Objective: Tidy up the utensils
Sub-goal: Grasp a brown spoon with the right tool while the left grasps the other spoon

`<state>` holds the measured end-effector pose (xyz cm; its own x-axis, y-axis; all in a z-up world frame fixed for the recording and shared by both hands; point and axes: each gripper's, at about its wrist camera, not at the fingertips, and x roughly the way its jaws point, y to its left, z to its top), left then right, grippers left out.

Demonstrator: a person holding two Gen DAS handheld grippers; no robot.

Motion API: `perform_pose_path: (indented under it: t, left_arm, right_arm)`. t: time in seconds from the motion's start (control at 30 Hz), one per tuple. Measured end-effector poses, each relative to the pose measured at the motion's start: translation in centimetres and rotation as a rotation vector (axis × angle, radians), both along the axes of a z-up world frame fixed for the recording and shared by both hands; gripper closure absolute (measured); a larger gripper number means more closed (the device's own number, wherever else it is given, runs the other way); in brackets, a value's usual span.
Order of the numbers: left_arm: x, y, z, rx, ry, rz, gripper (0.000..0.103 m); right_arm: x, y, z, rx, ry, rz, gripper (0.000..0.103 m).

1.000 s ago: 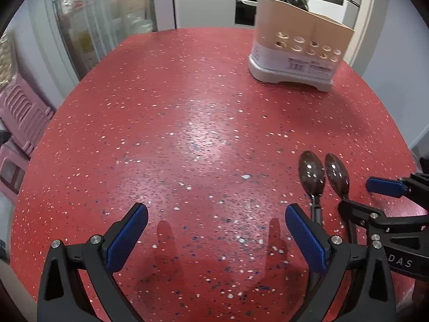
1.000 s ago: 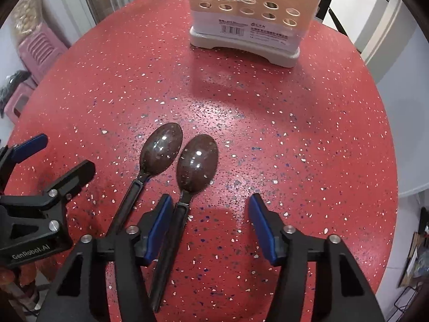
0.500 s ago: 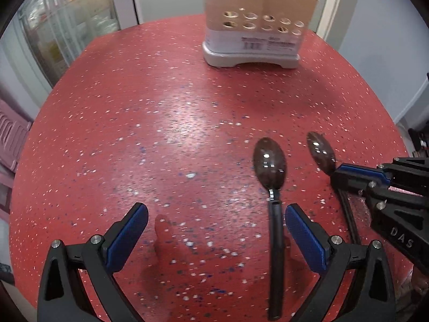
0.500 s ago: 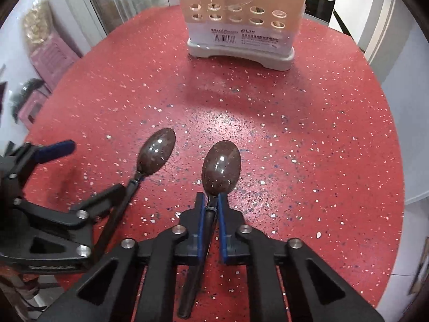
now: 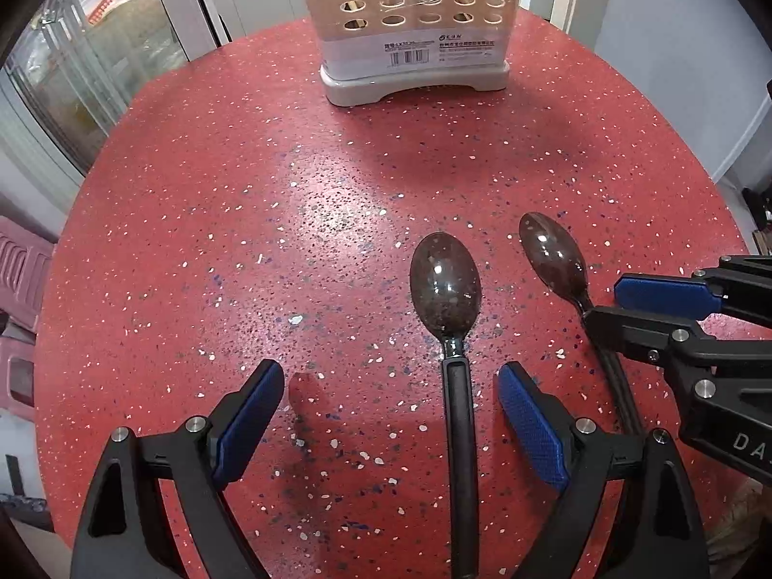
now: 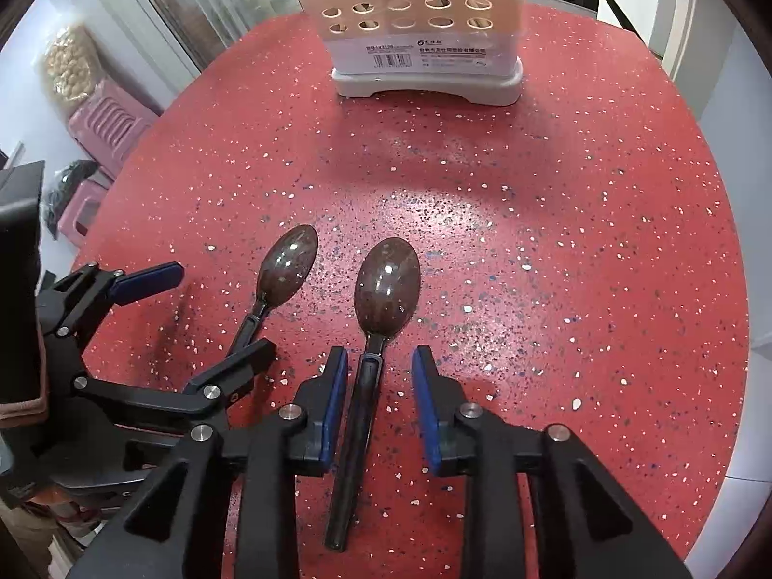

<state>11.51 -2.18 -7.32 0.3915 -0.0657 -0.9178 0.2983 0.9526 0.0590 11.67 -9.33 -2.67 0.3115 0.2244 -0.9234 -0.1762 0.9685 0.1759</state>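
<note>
Two dark spoons lie bowl-forward and side by side, not touching, on the red speckled tabletop (image 5: 202, 202), each between the fingers of one gripper. The left gripper (image 5: 391, 415) stands wide; the left spoon (image 5: 446, 284) has its handle between the pads, nearer the right-hand pad (image 5: 528, 422) and apparently clear of both. In the right wrist view the right gripper (image 6: 379, 388) is at a narrow-to-middling opening around the handle of the right spoon (image 6: 386, 284); the left pad (image 6: 335, 400) seems to touch or nearly touch the handle, while a plain gap remains at the right pad, so no firm hold is judged to exist. Both spoons rest flat on the tabletop. The perforated utensil holder (image 6: 420, 24) stands at 12 o'clock from both spoons, well apart from them, on a grey base with a barcode label; pale handles show through some holes, though their kind cannot be told.

Step in hand, as judged: the paired grasp of the spoons, before any lift. The next move calls for closing each gripper squarely on its handle, raising the spoons, tipping them upright and carrying them toward 12 o'clock into the holder, the grippers keeping apart from one another
</note>
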Motion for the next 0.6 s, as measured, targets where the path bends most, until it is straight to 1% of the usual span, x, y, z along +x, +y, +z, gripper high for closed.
perform_pose_path:
  t: [0.1,0.2,0.3,0.33,0.47,0.53,0.6]
  left_arm:
    - [-0.2,0.4,-0.1,-0.007,0.002,0.005,0.0]
    - [-0.3,0.4,-0.1,0.002,-0.007,-0.012,0.0]
    - [-0.7,-0.1,-0.1,0.028,-0.019,-0.035,0.0]
    - [-0.7,-0.2,-0.1,0.028,-0.016,-0.036,0.0]
    - [-0.4,0.3,-0.2,-0.049,0.038,-0.025,0.01]
    - [-0.2,0.4,-0.1,-0.057,0.048,-0.024,0.011]
    - [-0.1,-0.1,0.0,-0.056,0.054,-0.033,0.016]
  right_arm:
    - [0.1,0.5,-0.1,-0.037,0.008,-0.012,0.073]
    - [0.4,1.4,-0.2,-0.097,0.012,0.009,0.074]
    - [0.4,1.9,-0.3,-0.144,0.012,0.037,0.08]
    - [0.4,2.0,-0.3,-0.154,0.01,0.05,0.086]
    - [0.5,1.3,-0.4,-0.119,0.018,0.063,0.09]
    - [0.3,0.6,-0.3,-0.097,0.017,0.059,0.092]
    - [-0.1,-0.4,0.0,-0.052,0.006,0.057,0.095]
